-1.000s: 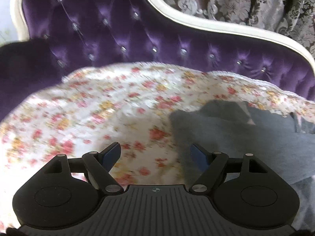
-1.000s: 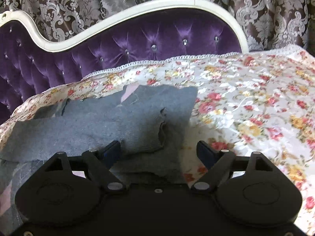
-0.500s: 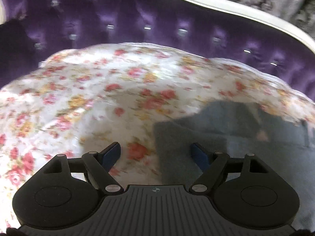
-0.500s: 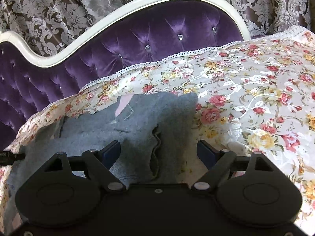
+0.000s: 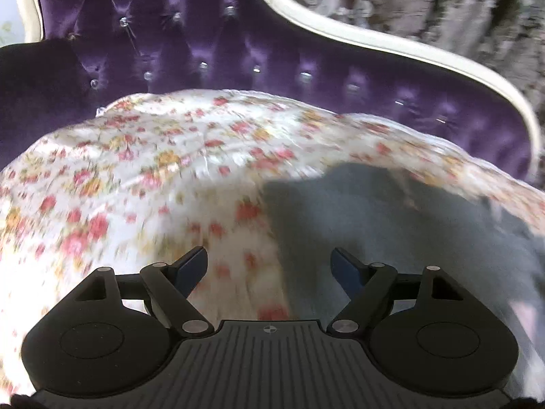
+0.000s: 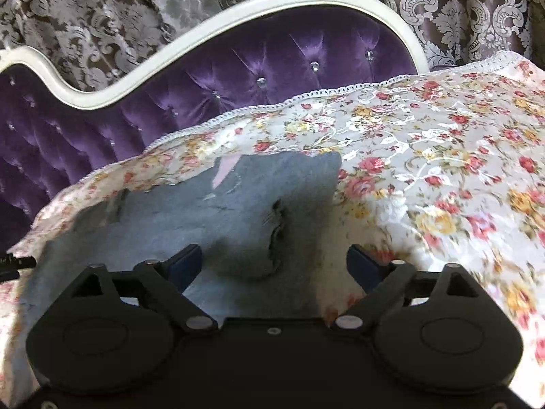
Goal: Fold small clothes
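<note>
A small grey garment point(image 6: 190, 218) lies partly folded on a floral cloth point(image 6: 425, 156), a pale pink patch showing near its far edge. In the left wrist view the same grey garment point(image 5: 391, 225) fills the right half, blurred. My left gripper point(image 5: 269, 266) hovers open over the garment's left edge, with floral cloth under its left finger and grey fabric under its right. My right gripper point(image 6: 274, 262) hovers over the garment's right end, where a folded sleeve ends in a cuff. Its jaws are opening and the pads press on nothing.
The floral cloth point(image 5: 136, 170) covers the seat of a purple tufted sofa point(image 6: 255, 68) with a curved white frame point(image 6: 238, 17). Patterned curtains point(image 6: 460, 6) hang behind. Bare floral cloth spreads to the right of the garment in the right wrist view.
The left gripper swung in over the garment's left edge and then drew back a little. The right gripper's jaws widened, and the garment's right end shifted slightly in its view.
</note>
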Motion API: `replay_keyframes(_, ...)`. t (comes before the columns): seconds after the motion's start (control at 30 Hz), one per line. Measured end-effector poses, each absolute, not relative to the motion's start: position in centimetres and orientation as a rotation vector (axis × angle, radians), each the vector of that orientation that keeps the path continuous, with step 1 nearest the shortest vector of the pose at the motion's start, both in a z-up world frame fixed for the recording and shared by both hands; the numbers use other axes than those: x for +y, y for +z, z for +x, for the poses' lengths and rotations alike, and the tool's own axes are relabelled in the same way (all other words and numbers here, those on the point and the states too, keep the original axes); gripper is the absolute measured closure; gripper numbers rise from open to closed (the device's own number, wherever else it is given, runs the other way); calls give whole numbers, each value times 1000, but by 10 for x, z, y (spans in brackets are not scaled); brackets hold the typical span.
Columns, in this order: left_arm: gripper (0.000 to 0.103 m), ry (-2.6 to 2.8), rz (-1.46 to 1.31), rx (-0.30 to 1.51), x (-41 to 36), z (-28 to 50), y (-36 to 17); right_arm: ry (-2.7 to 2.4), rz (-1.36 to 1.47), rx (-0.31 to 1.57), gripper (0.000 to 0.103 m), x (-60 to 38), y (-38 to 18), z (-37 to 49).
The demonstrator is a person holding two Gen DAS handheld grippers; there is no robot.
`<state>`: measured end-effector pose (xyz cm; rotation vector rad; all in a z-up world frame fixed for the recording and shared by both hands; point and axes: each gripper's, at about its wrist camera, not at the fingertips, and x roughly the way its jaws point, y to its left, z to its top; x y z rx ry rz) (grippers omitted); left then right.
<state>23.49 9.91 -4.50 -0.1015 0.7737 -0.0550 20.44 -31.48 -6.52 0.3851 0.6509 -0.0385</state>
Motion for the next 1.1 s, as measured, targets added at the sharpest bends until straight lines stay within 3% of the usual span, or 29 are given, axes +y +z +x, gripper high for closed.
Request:
replay_keyframes(0.2, 24, -139, -85, 751, 96, 155, -30, -10, 409, 628, 4, -301, -45, 140)
replay_keyframes(0.53, 24, -241, -101, 813, 86, 51, -49, 56, 435, 672, 3, -269, -40, 36)
replay_keyframes(1.1, 24, -216, -99, 889, 78, -8, -80, 97, 515, 790, 3, -238, -67, -25)
